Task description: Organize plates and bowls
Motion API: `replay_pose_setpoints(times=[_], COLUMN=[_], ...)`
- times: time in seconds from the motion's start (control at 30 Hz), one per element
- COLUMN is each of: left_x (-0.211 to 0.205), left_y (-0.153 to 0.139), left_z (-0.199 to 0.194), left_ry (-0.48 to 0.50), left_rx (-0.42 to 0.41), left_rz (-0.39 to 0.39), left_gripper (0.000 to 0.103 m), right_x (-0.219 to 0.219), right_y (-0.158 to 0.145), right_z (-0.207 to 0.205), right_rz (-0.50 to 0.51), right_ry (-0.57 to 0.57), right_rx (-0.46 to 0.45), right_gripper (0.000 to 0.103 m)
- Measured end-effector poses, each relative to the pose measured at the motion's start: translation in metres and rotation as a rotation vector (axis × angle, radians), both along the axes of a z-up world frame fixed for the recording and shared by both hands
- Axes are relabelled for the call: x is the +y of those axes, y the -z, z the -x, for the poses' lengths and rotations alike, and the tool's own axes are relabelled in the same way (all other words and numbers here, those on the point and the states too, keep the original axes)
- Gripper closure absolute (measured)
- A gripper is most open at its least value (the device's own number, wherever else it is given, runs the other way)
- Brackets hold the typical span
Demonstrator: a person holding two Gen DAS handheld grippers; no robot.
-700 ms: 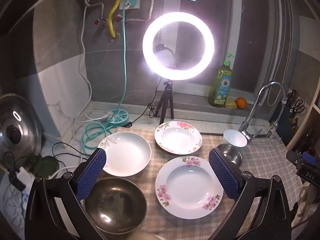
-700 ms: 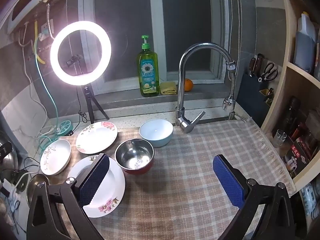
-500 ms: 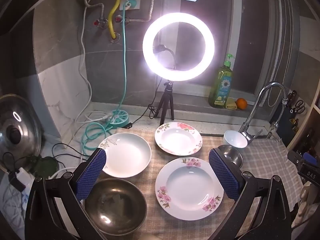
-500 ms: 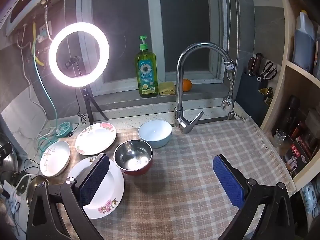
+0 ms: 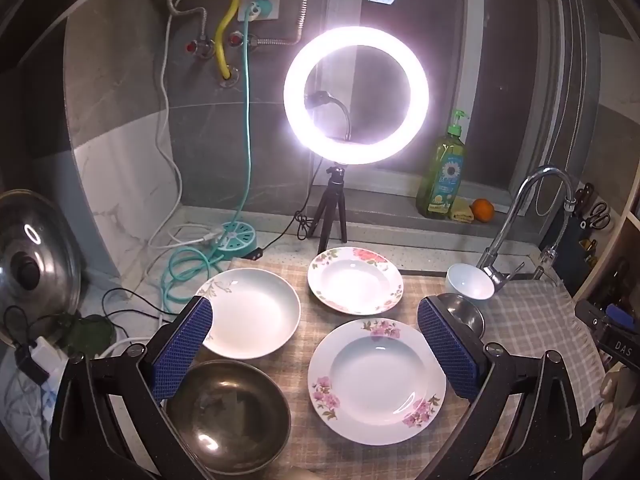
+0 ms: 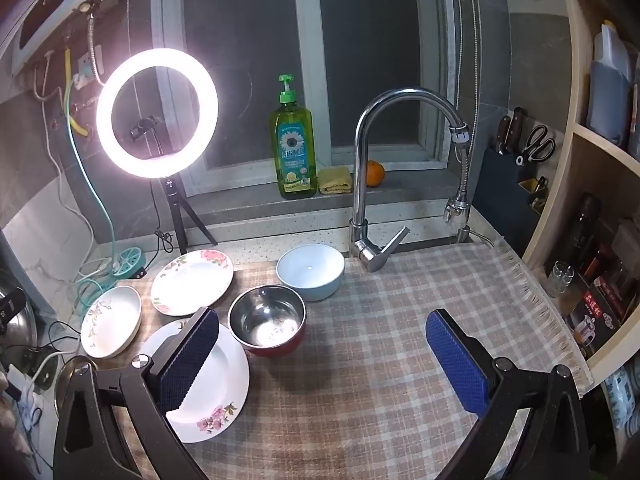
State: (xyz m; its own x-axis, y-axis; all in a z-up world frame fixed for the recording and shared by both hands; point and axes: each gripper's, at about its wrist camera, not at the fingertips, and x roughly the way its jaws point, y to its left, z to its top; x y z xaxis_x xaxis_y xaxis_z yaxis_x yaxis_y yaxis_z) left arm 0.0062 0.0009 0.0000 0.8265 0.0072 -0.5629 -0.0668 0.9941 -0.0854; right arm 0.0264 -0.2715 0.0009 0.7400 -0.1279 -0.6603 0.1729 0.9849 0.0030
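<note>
Left wrist view: the left gripper (image 5: pixel 316 344) hangs with its jaws spread wide and nothing between the blue ribbed pads. Below it, on the beige checked cloth (image 5: pixel 532 312), lie the dishes. A dark metal bowl (image 5: pixel 228 416) sits nearest, partly behind the left finger. A white deep plate with pink flowers on its rim (image 5: pixel 376 380) lies just right of it. Farther back are a white dish with a faint leaf sprig (image 5: pixel 252 312) and a second white plate with red flowers (image 5: pixel 355 280). A small steel bowl (image 5: pixel 464 312) is half hidden by the right finger, with a pale blue bowl (image 5: pixel 470 282) behind it by the chrome tap (image 5: pixel 520 216). A glowing ring light on a black tripod (image 5: pixel 356 96) stands behind the plates; a green soap bottle (image 5: pixel 442 172) and an orange (image 5: pixel 483 210) rest on the sill. Cables and a steel pot lid (image 5: pixel 32 256) crowd the left side.

Right wrist view: the right gripper (image 6: pixel 320 356) is likewise fully spread and holds nothing. Its left finger covers part of the pink-flowered plate (image 6: pixel 224 376). The steel bowl, red outside (image 6: pixel 268 320), touches that plate's edge; the pale blue bowl (image 6: pixel 310 272) stands just behind it. The red-flowered plate (image 6: pixel 192 280) and the sprig dish (image 6: pixel 112 320) lie farther left. The right half of the cloth (image 6: pixel 400 360) is bare.

Against the earlier frames, the dishes sit slightly lower in the left view and slightly farther left in the right view; none has moved on the cloth, and both grippers stay wide.
</note>
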Motion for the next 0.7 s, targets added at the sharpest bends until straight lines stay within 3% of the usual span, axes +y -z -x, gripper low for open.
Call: replay_pose_setpoints(times=[0.7], left_x=[-0.0015], left_y=[0.0002], left_z=[-0.0041], left_ry=[-0.001], left_rx=[0.006], left_rz=[0.004], left_gripper=[0.001], right_x=[0.0050], right_y=[0.0003], right_z=[-0.0043], right_rz=[0.005], right_ry=[-0.011], right_rx=[-0.002], right_gripper=[0.001])
